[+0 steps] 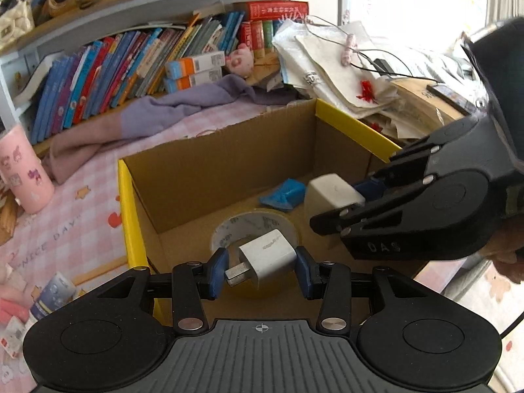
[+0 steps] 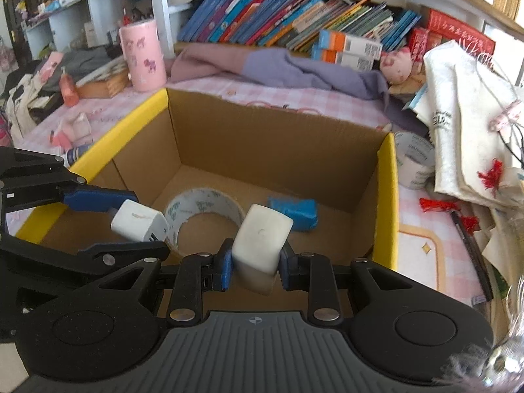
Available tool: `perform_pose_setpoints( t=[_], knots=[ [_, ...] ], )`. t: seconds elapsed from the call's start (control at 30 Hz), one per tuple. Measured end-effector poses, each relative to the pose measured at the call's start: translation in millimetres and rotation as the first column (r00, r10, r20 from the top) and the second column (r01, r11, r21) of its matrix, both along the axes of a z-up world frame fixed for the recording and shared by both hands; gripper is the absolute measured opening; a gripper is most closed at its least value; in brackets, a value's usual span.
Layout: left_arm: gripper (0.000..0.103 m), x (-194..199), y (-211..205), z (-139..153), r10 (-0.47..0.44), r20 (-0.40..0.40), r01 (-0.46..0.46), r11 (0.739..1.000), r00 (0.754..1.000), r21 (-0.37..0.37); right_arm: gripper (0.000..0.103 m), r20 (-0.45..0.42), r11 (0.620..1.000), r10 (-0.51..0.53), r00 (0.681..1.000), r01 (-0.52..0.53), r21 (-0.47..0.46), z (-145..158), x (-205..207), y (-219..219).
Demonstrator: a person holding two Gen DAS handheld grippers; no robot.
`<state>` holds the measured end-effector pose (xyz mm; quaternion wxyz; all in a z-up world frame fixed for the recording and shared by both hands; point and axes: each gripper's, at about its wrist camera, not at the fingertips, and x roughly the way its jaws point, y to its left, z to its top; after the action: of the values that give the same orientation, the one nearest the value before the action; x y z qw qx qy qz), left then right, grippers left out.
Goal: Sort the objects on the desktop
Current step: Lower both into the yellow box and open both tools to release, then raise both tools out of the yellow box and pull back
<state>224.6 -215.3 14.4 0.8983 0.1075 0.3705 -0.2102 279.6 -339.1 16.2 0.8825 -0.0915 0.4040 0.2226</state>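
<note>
We are at the drop-off step: both grippers hang over the open cardboard box (image 2: 262, 144), each with a load to release. Starting at 9 o'clock in the right wrist view, the left gripper (image 1: 261, 268) has its blue pads on either side of a white charger plug (image 1: 267, 257), metal prongs pointing left; the right pad touches the plug, but a gap shows at the left pad, so we cannot tell whether it is gripped or just let go. Below it, near the middle of the box floor, lies a roll of tape (image 2: 203, 211). Toward 12 o'clock, the right gripper (image 2: 255, 263) is clenched on a white block (image 2: 262, 239), held upright between the pads. Just past it, at 1 o'clock, a blue packet (image 2: 294, 213) rests on the floor. Next, we judge, each gripper should lower a little and spread its fingers so the 2 pieces land on bare cardboard, not on the tape.
</note>
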Motion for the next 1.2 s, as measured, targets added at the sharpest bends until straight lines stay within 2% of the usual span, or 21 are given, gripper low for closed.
perform_pose_setpoints(
  t=[0.5, 0.63, 0.8, 0.97, 1.1, 1.2],
  knots=[
    [0.042, 10, -7, -5, 0.021, -0.042, -0.020, 1.000, 0.999, 0.010, 0.025, -0.067, 0.999, 0.023, 0.997, -0.025, -0.030, -8, 11, 4],
    [0.049, 9, -7, -5, 0.016, -0.036, -0.016, 1.000, 0.999, 0.008, 0.027, -0.069, 1.000, 0.014, 0.998, -0.015, -0.011, -7, 12, 2],
    [0.060, 3, -8, 1, 0.028, 0.001, -0.028, 0.999, 1.000, 0.016, 0.030, -0.046, 1.000, 0.007, 0.999, -0.006, 0.014, -3, 8, 0],
    [0.060, -7, -7, 15, 0.044, 0.051, -0.044, 0.999, 0.998, -0.009, 0.033, 0.021, 0.999, -0.006, 1.000, 0.005, 0.045, 13, 0, -3],
    [0.067, -16, -1, 28, 0.101, 0.112, -0.098, 0.995, 0.989, -0.035, 0.034, 0.065, 0.998, -0.025, 0.998, 0.021, 0.067, 25, -7, -8],
    [0.069, -23, 8, 36, 0.148, 0.141, -0.140, 0.988, 0.979, -0.067, 0.038, 0.104, 0.995, -0.056, 0.993, 0.047, 0.089, 34, -13, -13]
  ],
)
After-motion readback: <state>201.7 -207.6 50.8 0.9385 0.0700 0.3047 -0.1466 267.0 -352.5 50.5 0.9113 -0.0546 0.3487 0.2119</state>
